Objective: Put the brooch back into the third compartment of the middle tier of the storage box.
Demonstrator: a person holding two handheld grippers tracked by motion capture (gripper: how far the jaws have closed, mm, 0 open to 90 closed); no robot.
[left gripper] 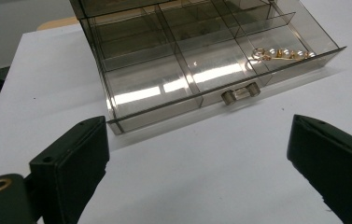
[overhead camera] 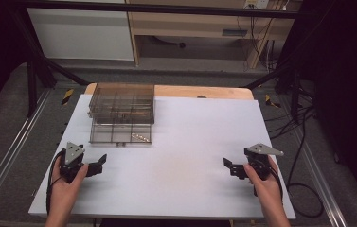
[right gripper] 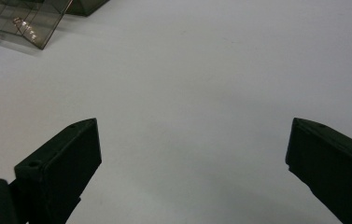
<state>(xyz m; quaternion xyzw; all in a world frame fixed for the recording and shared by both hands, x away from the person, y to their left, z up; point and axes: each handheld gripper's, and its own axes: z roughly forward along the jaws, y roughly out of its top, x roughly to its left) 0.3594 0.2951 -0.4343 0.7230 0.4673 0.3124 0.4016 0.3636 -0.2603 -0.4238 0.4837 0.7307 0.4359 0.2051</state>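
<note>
Left gripper (overhead camera: 98, 165): we hold it at the near left of the table (overhead camera: 190, 156), its jaws spread wide and holding nothing; in the left gripper view (left gripper: 197, 158) bare table shows between them.
Right gripper (overhead camera: 230, 168): we hold it at the near right, jaws equally wide and empty (right gripper: 192, 158), pointing left and far across the bare white top.
Drawer (overhead camera: 120, 132): we see it pulled out toward us from the smoky clear organiser (overhead camera: 123, 101), which stands at the far left of the table.
Drawer's long axis: it runs left to right, with the front wall facing us.
Handle (left gripper: 241, 92): a small clear pull sits at the middle of that front wall, facing the near side.
Jewellery (left gripper: 281, 53): a gold piece with pearl-like beads lies in the drawer's near right compartment, close behind the front wall; the other compartments we can see look empty.
Direction from the left gripper: the drawer lies straight ahead on the far side and slightly right, near but not touching.
Direction from the right gripper: the drawer lies far and well to the left, well apart (right gripper: 22, 23).
Nearer hand: we judge the left one nearer by a clear margin.
What the move turns on: we judge that the left jaws must travel away from us to reach the handle or the jewellery.
</note>
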